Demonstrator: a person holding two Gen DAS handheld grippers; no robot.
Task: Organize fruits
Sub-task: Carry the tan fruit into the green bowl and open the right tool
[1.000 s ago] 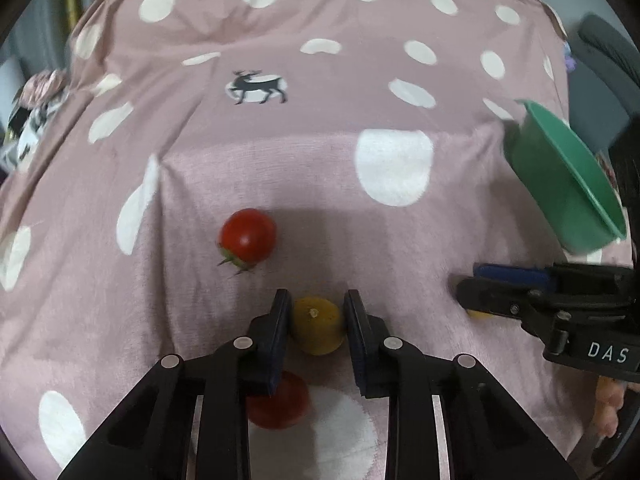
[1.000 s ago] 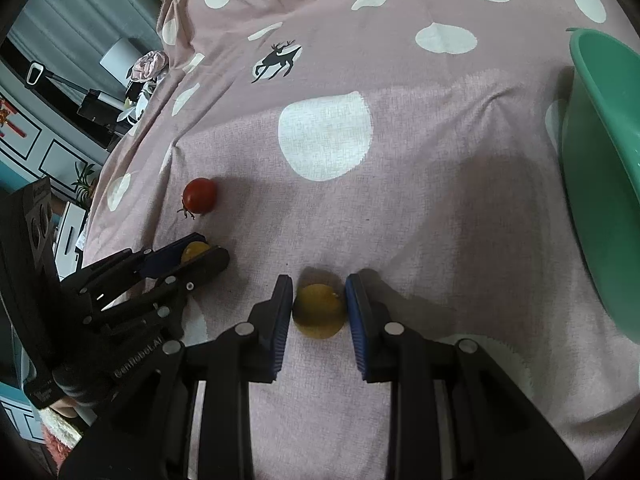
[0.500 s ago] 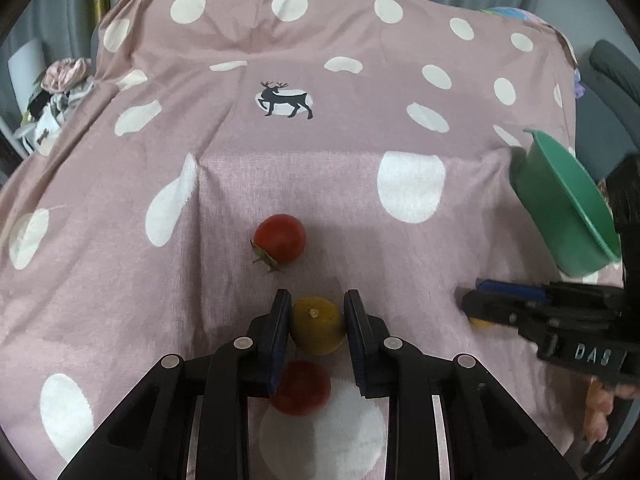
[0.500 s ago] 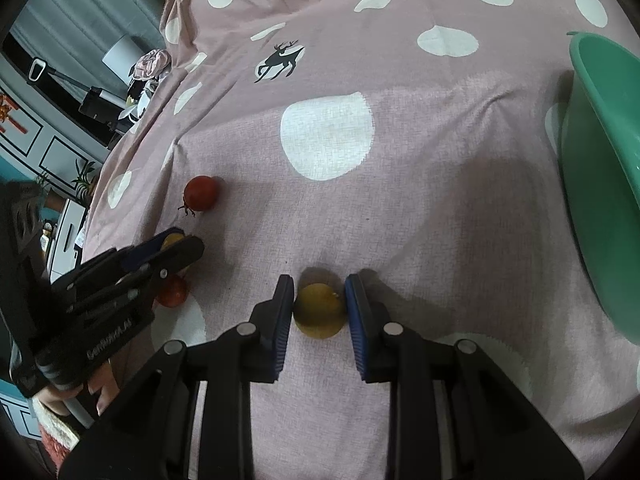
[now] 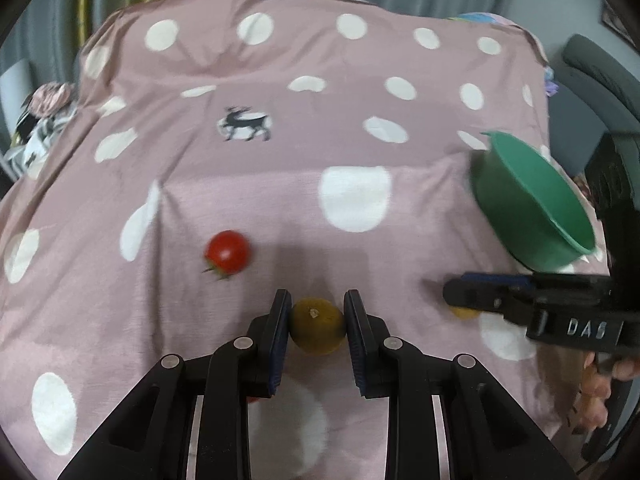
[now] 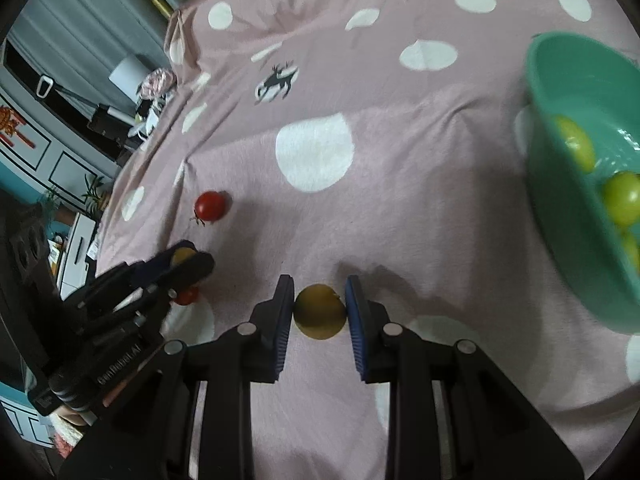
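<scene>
Surface: pink cloth (image 5: pixel 280 200) with white dots, one deer print (image 5: pixel 246 124).
Room: grey curtains far; white cabinet (image 6: pixel 24 148) far left.
Left gripper (image 5: pixel 318 322): clamped on yellow fruit (image 5: pixel 317 330); red tomato (image 5: pixel 227 251) left of it.
Right gripper (image 6: pixel 320 308): clamped on second yellow fruit (image 6: pixel 320 312).
Right wrist view only: green fruits (image 6: pixel 622 196) inside green bowl (image 6: pixel 560 220), far right.
</scene>
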